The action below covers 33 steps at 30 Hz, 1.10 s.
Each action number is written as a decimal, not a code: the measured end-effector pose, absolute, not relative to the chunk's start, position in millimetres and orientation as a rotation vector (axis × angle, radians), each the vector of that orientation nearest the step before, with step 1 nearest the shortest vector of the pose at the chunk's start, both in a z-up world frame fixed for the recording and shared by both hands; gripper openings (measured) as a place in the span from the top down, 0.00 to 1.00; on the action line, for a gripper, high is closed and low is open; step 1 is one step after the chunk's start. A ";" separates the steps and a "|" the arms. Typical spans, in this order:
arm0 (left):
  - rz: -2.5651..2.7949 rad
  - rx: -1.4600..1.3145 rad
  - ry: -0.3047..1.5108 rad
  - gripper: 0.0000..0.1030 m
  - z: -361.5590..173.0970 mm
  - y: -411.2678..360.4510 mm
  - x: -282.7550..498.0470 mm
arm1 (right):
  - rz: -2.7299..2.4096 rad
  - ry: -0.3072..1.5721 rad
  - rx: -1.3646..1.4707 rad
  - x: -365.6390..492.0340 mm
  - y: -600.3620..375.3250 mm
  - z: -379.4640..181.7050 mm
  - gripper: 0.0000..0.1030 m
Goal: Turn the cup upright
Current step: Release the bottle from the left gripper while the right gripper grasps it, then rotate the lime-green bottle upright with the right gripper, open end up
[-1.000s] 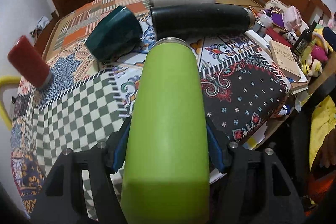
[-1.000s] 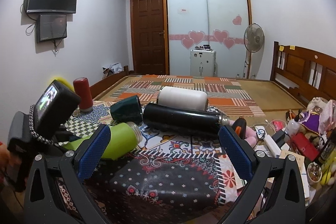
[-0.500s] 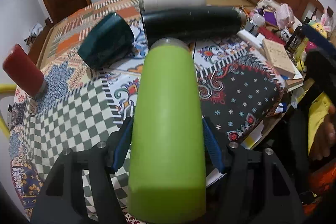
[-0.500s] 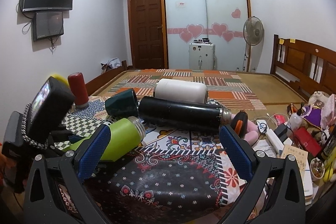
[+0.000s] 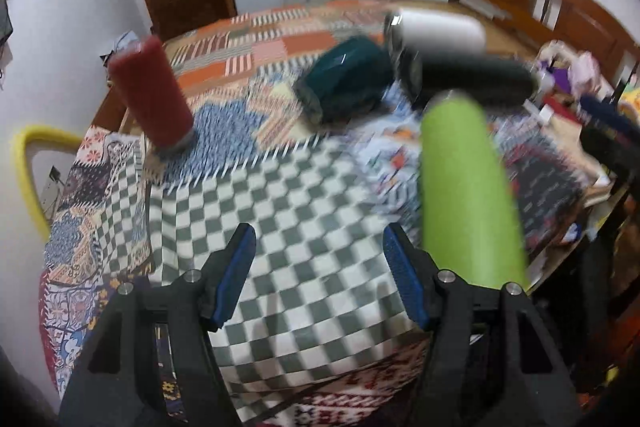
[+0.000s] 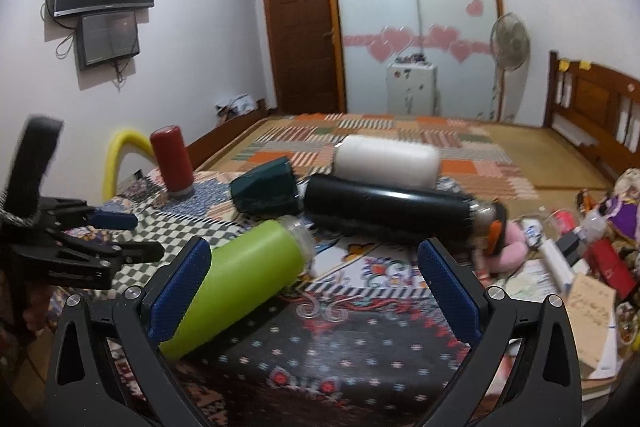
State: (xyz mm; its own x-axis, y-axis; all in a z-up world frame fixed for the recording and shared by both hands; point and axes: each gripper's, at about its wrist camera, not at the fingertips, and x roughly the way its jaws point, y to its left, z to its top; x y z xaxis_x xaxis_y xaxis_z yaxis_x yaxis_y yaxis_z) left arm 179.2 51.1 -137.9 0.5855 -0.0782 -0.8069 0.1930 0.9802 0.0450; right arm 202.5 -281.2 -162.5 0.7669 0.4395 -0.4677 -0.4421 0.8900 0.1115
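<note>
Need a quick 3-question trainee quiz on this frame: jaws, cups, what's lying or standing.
1. True or false: the left gripper is shut on the green bottle.
2. Which container stands on end on the table? A. red cup B. teal cup C. white bottle
3. Count: how many containers lie on their sides on the table?

Key: 1 false: the jaws are open and empty, and the green bottle lies on the table off to the right of them. 2 A. 3 four.
</note>
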 end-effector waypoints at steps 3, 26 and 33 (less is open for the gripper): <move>-0.194 0.067 0.938 0.36 -142.3 62.3 178.9 | 0.511 0.578 0.005 215.2 -268.2 -172.2 0.00; -0.302 0.046 0.865 0.35 -154.9 46.0 155.3 | 0.633 0.937 -0.097 258.8 -210.1 -204.9 0.00; -0.302 0.027 0.850 0.33 -153.3 42.1 158.7 | 0.711 1.068 -0.105 275.2 -198.1 -213.8 0.08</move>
